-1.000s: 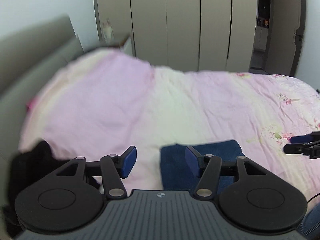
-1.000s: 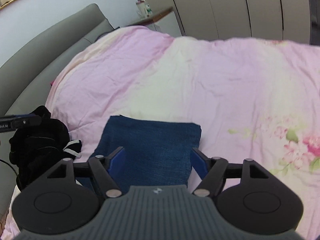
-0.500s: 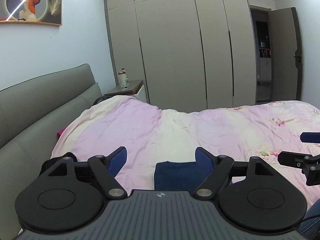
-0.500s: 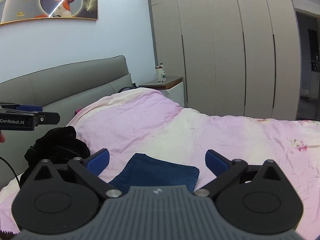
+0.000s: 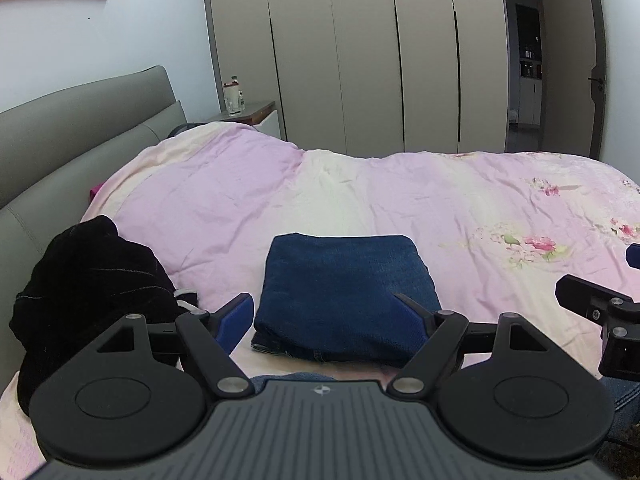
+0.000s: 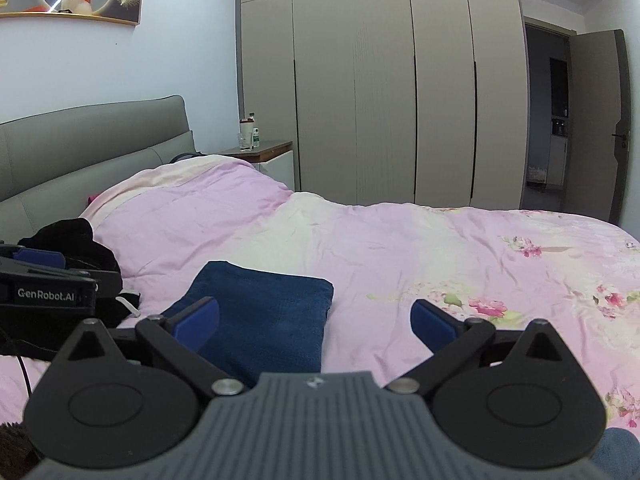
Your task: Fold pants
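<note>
Left wrist view
- Pants: the pants lie folded into a compact blue block on the bed, near its front edge.
- Left hand-held gripper: the left hand-held gripper is released, jaws spread wide above the near edge of the pants, pads touching nothing.
- Neighbours: black clothes heaped just beside the pants on the left; the right hand-held gripper pokes in at the right edge.
- Change: a second ago this view was blurred and looked down at the bed from closer in; now it sits lower and further back, with the wardrobe in full sight. The jaws have just been opening, nothing between them.

Right wrist view
- Right hand-held gripper: released too, its blue pads far apart; one overlaps the pants' corner in the picture only.
- Pants: low and left, flat, edges square.
- Change: it was angled down over the pants earlier; now it points across the bed. Jaws have just been opening, empty.

Progress
- Done: folding looks finished.
- Left: nothing obvious, perhaps a final tidy.
</note>
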